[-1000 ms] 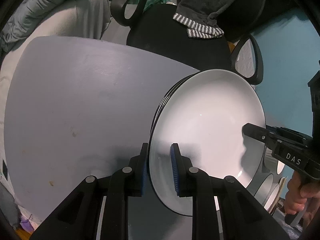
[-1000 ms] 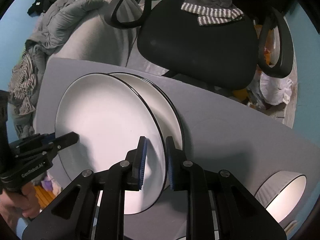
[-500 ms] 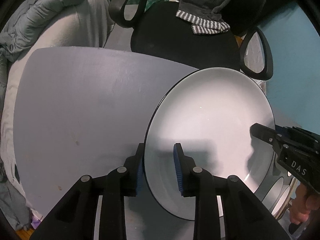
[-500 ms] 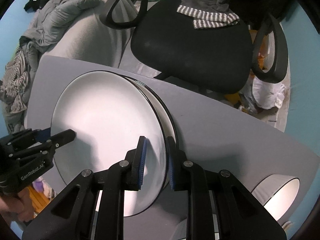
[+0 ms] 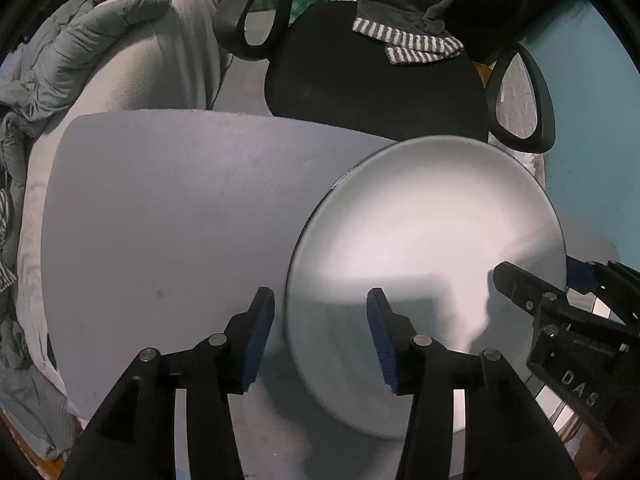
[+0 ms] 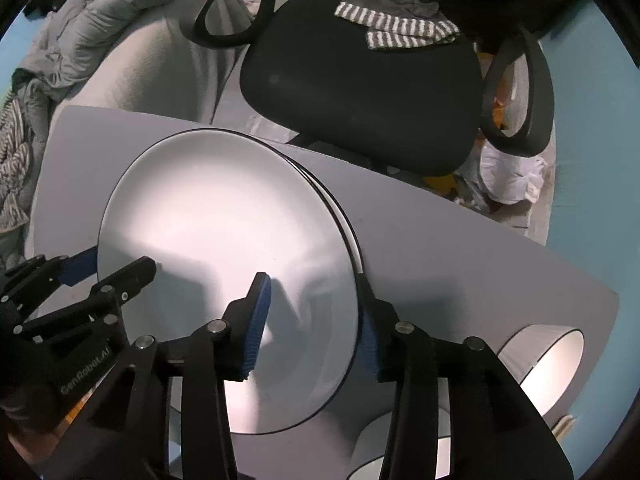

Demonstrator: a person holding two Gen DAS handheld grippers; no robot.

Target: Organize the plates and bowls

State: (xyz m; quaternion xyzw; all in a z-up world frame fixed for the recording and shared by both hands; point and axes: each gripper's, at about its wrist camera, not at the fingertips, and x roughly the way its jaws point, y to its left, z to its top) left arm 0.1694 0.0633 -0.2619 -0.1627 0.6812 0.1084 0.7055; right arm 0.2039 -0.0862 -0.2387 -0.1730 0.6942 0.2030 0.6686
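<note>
White, black-rimmed top plate (image 6: 224, 248) lies on the plate stack (image 6: 352, 236) on the grey table (image 5: 168, 200), and we note both grippers have just been opening: the left gripper (image 5: 320, 332) and right gripper (image 6: 316, 320) each straddle opposite rims, pads clear of it, nothing pinched. We judge the release risky, since the plate blurs in the left view and may sit off-centre, sliding if a pad drags the rim on withdrawal. A bowl (image 6: 548, 364) near the right gripper could also be clipped.

"DAS" on the right claw (image 5: 532, 280); "GenRobot.AI" on the left claw (image 6: 120, 276).
</note>
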